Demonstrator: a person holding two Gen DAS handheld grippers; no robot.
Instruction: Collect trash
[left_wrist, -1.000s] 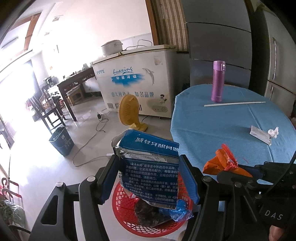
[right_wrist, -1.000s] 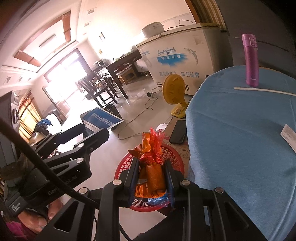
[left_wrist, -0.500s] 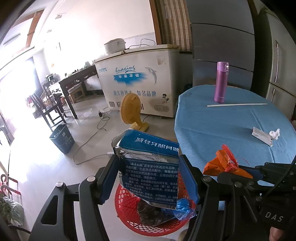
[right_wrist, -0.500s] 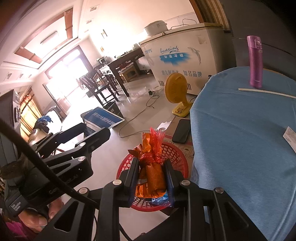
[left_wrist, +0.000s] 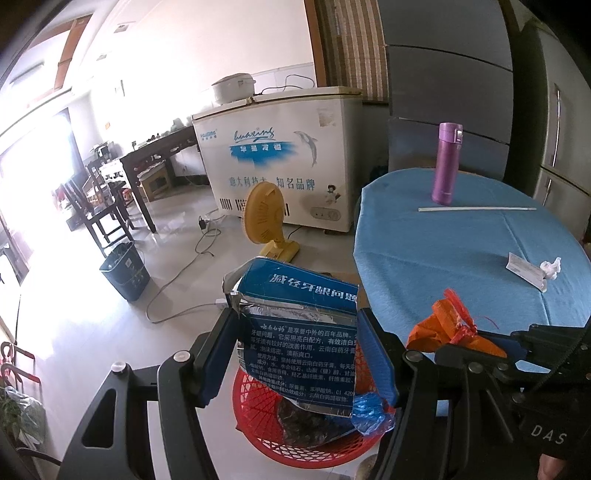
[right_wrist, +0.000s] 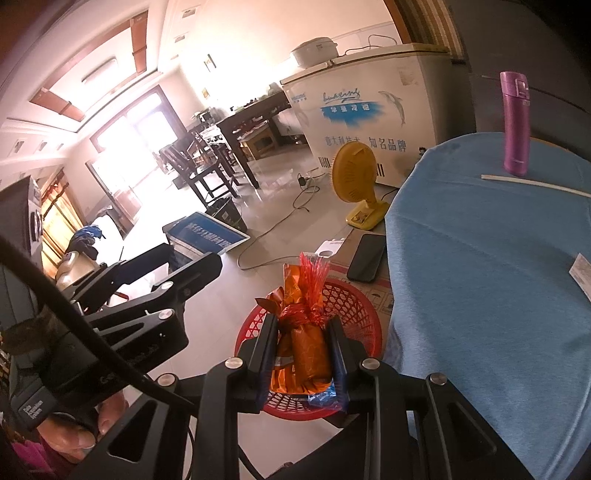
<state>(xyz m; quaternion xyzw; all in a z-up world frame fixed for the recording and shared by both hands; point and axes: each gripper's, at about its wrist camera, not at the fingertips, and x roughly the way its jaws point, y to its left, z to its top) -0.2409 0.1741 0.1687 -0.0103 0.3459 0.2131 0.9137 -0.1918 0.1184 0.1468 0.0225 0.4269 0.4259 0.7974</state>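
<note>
Nothing changed in the last second: your left tongs (left_wrist: 297, 363) held the blue toothpaste box (left_wrist: 299, 332) and your right tongs (right_wrist: 303, 354) held the orange wrapper (right_wrist: 303, 350), both above the red basket (right_wrist: 354, 299), not released.

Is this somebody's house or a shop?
Most likely a home, in a dining or living room. There is a round table with a blue cloth, a white chest freezer with a rice cooker on top, and a dark wooden table with chairs.
</note>
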